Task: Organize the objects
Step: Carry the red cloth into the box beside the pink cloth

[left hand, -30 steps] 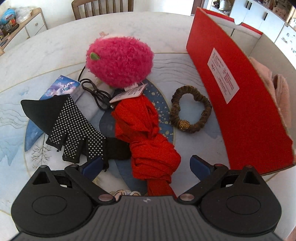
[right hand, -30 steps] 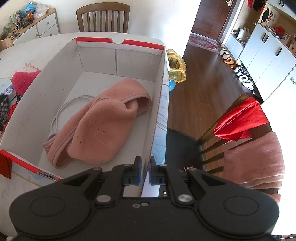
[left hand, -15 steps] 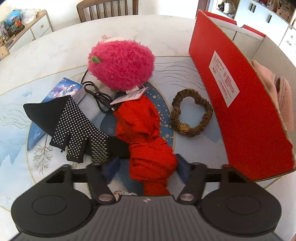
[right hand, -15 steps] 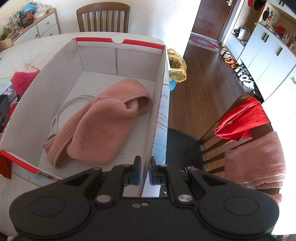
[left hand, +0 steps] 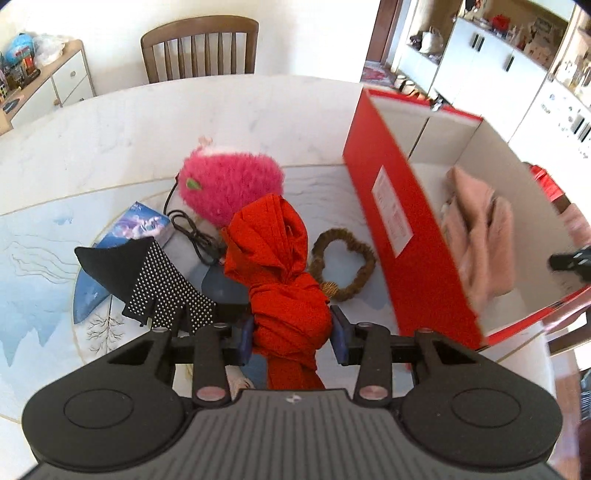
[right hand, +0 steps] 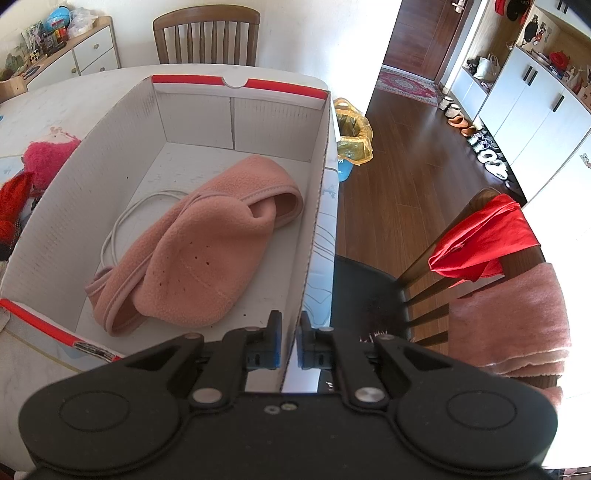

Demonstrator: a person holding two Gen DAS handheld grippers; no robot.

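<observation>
The red cloth [left hand: 282,273] is a knotted, crinkled bundle of thin fabric, bulging at top and bottom with a twisted waist, and the left gripper [left hand: 291,338] has it: blue pads on either flank of the lower knot, jaws closing and already pressing the cloth in. The bundle sits just left of the box [left hand: 402,236], its tail trailing down under the gripper.

The box is the landmark: one cardboard carton, glossy red outside, plain white inside, with a white label on its near wall. Inside it lie one soft pink fleece [right hand: 207,254], folded over itself with a piped edge, and one thin white cord [right hand: 122,225] looped beside it.

Left of the box, on the marble-look table [left hand: 129,129] with its pale blue painted pattern: one shaggy pink plush [left hand: 229,188] with a small green tab, rounded like a fruit; one brown ruffled scrunchie [left hand: 345,264] with a gold bead, nearest the box wall; one black glove [left hand: 147,280] studded with rows of white grip dots; one black cable [left hand: 194,232] in a loose tangle; one glossy blue booklet [left hand: 138,225] partly under the glove.

Over on the right gripper [right hand: 290,341], the jaws are pinched together on the box's thin right-hand wall, near its front corner.

Two wooden chairs, one beyond the table [right hand: 207,35], one to the right of the box [right hand: 461,258] draped with a red garment.
</observation>
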